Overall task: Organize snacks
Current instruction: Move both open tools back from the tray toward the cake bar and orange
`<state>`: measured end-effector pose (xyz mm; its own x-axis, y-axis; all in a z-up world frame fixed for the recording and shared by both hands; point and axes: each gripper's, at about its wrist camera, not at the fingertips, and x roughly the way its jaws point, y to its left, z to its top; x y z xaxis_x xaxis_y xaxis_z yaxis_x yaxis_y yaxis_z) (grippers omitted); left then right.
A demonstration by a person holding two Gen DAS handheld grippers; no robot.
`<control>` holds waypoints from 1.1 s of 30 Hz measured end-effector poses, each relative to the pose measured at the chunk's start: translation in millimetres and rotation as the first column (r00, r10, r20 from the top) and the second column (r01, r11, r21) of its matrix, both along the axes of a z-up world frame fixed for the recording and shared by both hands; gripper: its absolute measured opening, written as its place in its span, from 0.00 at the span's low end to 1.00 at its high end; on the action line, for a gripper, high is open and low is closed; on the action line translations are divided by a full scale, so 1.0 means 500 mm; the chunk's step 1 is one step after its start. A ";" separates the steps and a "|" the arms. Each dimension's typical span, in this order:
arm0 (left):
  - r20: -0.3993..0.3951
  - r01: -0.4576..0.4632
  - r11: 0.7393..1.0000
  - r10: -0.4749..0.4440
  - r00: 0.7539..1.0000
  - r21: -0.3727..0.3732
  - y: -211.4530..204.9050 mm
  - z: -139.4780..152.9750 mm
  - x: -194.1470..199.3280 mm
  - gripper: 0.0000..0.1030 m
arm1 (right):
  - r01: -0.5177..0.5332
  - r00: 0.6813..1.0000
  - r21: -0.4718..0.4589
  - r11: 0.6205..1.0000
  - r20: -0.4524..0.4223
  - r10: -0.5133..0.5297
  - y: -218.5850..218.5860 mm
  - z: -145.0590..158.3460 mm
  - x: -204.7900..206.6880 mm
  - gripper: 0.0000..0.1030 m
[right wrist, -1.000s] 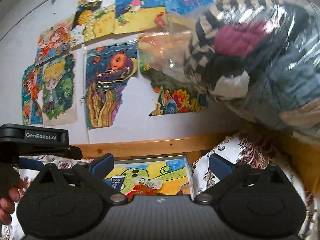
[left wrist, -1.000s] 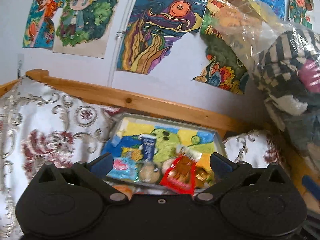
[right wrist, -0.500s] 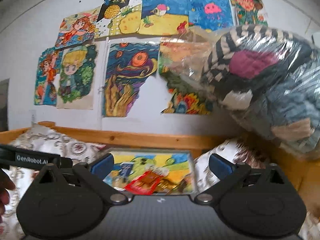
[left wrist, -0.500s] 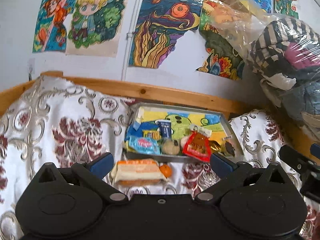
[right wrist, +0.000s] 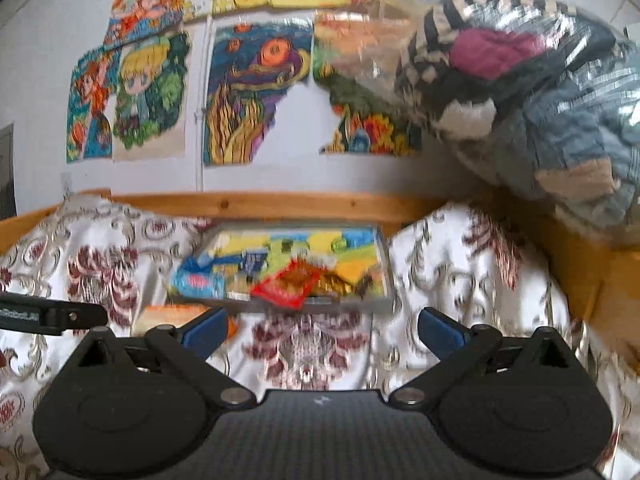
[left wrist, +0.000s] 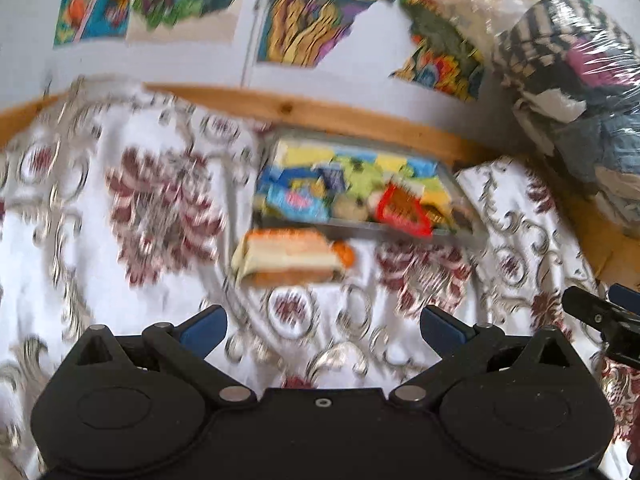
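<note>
A grey tray with a colourful liner lies on the patterned bedspread against the wooden rail. It holds several snacks, among them a red packet and a blue packet. In front of the tray, on the cloth, lies an orange and cream packet with a small orange item at its right end. My left gripper is open and empty, well short of that packet. My right gripper is open and empty too, below the tray. Both views are blurred.
A white bedspread with dark red flowers covers the surface. A wooden rail runs behind it under a wall of drawings. A clear bag of clothes bulges at the right. The right gripper's side shows at the left wrist view's right edge.
Both cameras have tilted down and pulled back: the tray sits higher in each view and more bedspread shows. The orange and cream packet came into sight. Both grippers stayed open.
</note>
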<state>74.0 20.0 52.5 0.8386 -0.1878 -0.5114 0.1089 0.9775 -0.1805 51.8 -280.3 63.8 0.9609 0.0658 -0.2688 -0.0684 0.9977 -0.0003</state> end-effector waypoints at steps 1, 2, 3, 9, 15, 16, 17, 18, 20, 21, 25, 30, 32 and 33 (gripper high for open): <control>-0.013 -0.003 1.000 0.003 1.000 0.001 0.004 -0.010 0.000 0.99 | 0.000 1.000 0.006 1.000 -0.019 0.000 0.000 -0.008 0.000 1.00; -0.021 -0.005 1.000 0.005 1.000 0.003 0.007 -0.018 0.000 0.99 | -0.001 0.999 0.011 1.000 -0.036 0.001 0.000 -0.015 0.001 1.00; -0.026 -0.006 1.000 0.006 1.000 0.009 0.009 -0.026 0.000 0.99 | -0.003 0.999 0.016 1.000 -0.053 0.003 0.001 -0.022 0.002 1.00; -0.058 -0.024 0.999 0.026 0.998 0.044 0.014 -0.051 0.003 0.99 | -0.025 0.993 0.016 1.000 -0.118 0.027 0.021 -0.053 0.011 1.00; -0.071 -0.030 0.996 0.036 0.997 0.078 0.018 -0.061 0.009 0.99 | -0.045 0.988 0.002 0.999 -0.147 0.045 0.036 -0.074 0.018 1.00; -0.084 -0.039 0.996 0.046 0.995 0.081 0.020 -0.061 0.012 0.99 | -0.048 0.987 0.005 0.999 -0.151 0.048 0.037 -0.078 0.020 1.00; -0.092 -0.046 0.996 0.053 0.994 0.078 0.022 -0.060 0.014 0.99 | -0.051 0.987 0.007 0.999 -0.155 0.051 0.038 -0.080 0.023 1.00; -0.098 -0.046 0.997 0.053 0.994 0.068 0.025 -0.059 0.015 0.99 | -0.052 0.986 0.007 0.999 -0.159 0.053 0.038 -0.083 0.026 1.00; -0.100 -0.049 0.997 0.055 0.994 0.058 0.028 -0.058 0.018 0.99 | -0.054 0.985 0.005 0.999 -0.166 0.055 0.040 -0.088 0.031 1.00; -0.100 -0.051 0.997 0.057 0.993 0.063 0.028 -0.058 0.020 0.99 | -0.057 0.984 0.005 0.998 -0.169 0.057 0.042 -0.091 0.034 1.00; -0.092 -0.048 0.994 0.057 0.994 0.100 0.026 -0.066 0.025 0.99 | -0.064 0.981 -0.004 0.998 -0.185 0.062 0.047 -0.102 0.047 1.00; -0.066 -0.058 0.989 0.067 0.996 0.139 0.022 -0.071 0.026 0.99 | -0.061 0.977 -0.032 0.998 -0.208 0.053 0.055 -0.117 0.065 1.00; -0.060 -0.057 0.986 0.067 0.996 0.157 0.020 -0.071 0.029 0.99 | -0.059 0.974 -0.052 0.997 -0.221 0.046 0.058 -0.125 0.073 1.00; -0.059 -0.056 0.985 0.067 0.996 0.166 0.019 -0.072 0.033 0.99 | -0.060 0.973 -0.057 0.997 -0.227 0.046 0.059 -0.128 0.076 1.00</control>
<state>90.7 29.3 16.7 0.8103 -0.0461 -0.5842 0.0412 0.9989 -0.0216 89.9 -250.9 -0.4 0.8709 0.0914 -0.4829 -0.1269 0.9911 -0.0412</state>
